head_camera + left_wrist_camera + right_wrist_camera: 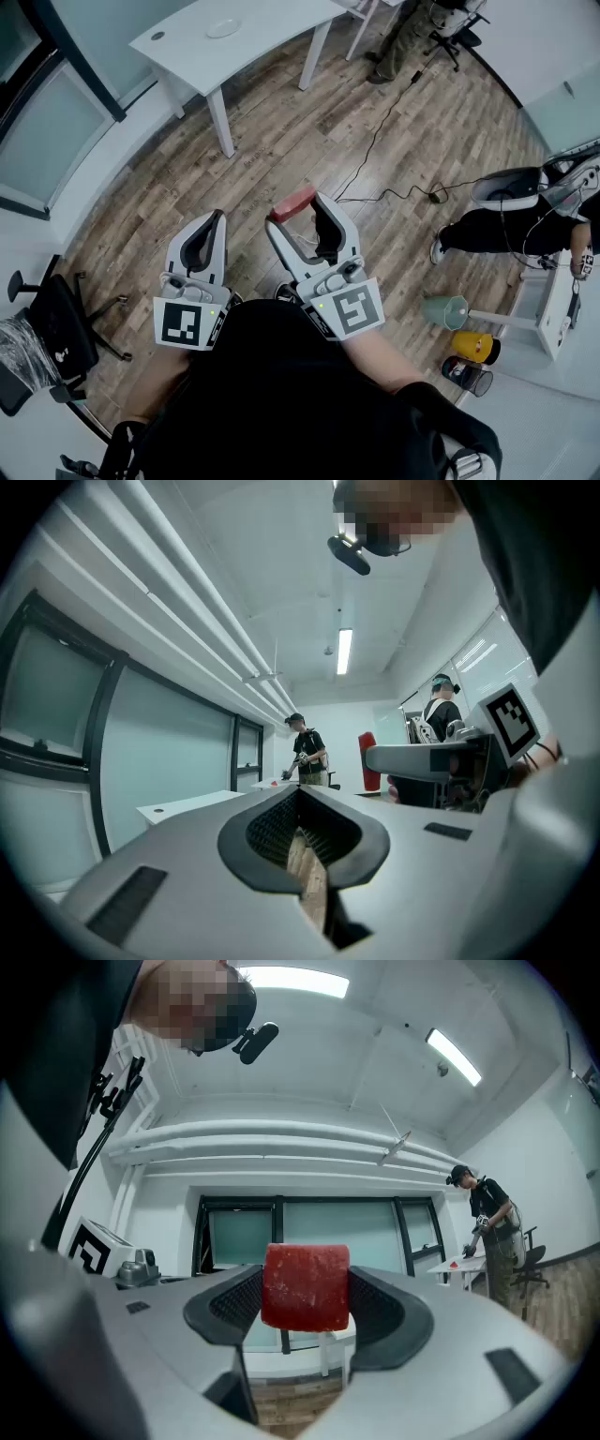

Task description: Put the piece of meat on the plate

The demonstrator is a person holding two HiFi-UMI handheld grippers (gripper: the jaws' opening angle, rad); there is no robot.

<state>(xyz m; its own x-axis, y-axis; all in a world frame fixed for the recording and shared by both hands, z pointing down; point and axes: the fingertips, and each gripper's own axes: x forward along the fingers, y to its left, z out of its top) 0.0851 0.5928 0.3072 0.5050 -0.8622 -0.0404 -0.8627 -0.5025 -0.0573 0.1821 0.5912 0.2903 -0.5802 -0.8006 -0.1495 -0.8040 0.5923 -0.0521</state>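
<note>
Carry step, as we judge it. We hold piece of meat [305, 1286] clamped between jaws of right gripper [298, 214], centre of head view, over wood floor [281, 131]. Left gripper [206, 234] pinched closed, nothing in it. Plate [223, 28] sits on white table [281, 19], upper left of frame, well apart from meat. Nothing placed yet. Next, we reckon: walk to table, bring meat above plate, lower, let go. Firm squeeze needed; meat sits at jaw tips and could slip.

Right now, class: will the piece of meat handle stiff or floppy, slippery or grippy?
Probably stiff: the piece of meat shows square edges, no sag, in the right claw. Likely grippy: side pressure alone holds it.
</note>
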